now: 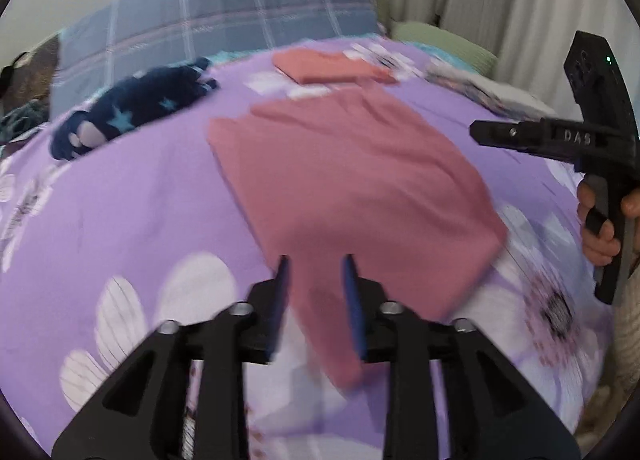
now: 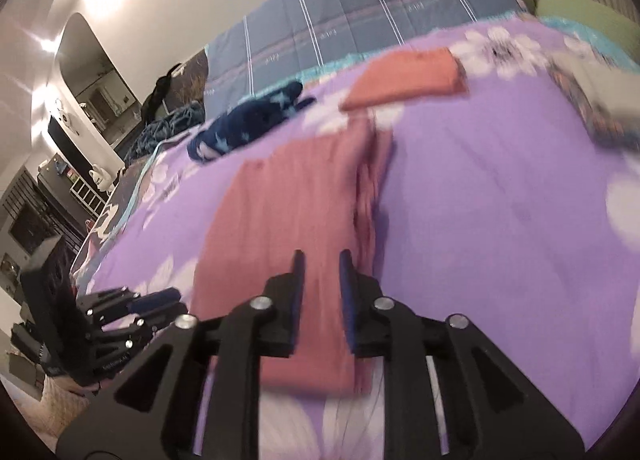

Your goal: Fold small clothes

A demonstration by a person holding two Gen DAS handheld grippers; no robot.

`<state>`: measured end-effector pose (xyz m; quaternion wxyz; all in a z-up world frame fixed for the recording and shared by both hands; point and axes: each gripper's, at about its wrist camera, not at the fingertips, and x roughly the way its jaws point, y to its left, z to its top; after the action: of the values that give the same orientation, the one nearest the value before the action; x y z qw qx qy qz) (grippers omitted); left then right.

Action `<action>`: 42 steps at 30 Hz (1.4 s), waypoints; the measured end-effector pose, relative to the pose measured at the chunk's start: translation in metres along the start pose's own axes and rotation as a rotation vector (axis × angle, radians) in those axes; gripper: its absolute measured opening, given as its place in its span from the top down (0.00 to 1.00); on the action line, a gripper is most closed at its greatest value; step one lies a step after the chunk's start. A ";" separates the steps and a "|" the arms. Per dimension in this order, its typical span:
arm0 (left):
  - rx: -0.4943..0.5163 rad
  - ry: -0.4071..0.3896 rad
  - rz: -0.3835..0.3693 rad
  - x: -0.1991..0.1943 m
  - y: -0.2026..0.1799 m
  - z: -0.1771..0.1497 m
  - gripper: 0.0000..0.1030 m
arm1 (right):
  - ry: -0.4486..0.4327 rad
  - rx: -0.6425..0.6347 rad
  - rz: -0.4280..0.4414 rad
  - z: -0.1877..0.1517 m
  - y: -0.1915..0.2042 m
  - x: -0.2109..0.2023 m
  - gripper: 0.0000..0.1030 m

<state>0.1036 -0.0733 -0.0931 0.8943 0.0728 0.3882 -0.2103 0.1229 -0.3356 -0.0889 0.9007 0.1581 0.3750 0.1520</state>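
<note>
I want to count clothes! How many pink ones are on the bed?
2. The big pink garment lies mid-bed just ahead of both grippers; a smaller folded pink piece sits behind it, nearer the pillow. Others may be hidden.

A dusty-pink garment [image 1: 352,180] lies folded flat mid-frame on the purple floral bedspread, a long rectangle; above it, toward the upper centre, a smaller salmon piece [image 1: 332,66] lies neatly folded; a navy star-patterned item [image 1: 132,108] lies bunched at upper left.
</note>
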 end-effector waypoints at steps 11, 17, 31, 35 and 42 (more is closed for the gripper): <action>-0.058 -0.021 0.083 0.044 0.037 0.046 0.44 | 0.148 0.008 -0.095 0.081 -0.028 0.116 0.58; -0.082 -0.001 0.083 0.065 0.053 0.048 0.44 | -0.015 0.045 0.176 0.090 -0.031 0.089 0.91; -0.051 -0.076 0.110 0.051 0.041 0.048 0.35 | -0.034 -0.052 0.082 0.058 -0.018 0.048 0.80; -0.075 -0.096 -0.036 0.039 0.031 0.045 0.37 | 0.036 -0.171 0.122 0.023 0.008 0.051 0.80; -0.079 0.006 0.016 0.062 0.030 0.020 0.36 | 0.062 -0.172 -0.147 -0.001 0.006 0.070 0.91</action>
<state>0.1679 -0.0719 -0.1253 0.8969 0.0413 0.3983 -0.1876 0.1686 -0.3021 -0.1307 0.9076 0.0477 0.3989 0.1221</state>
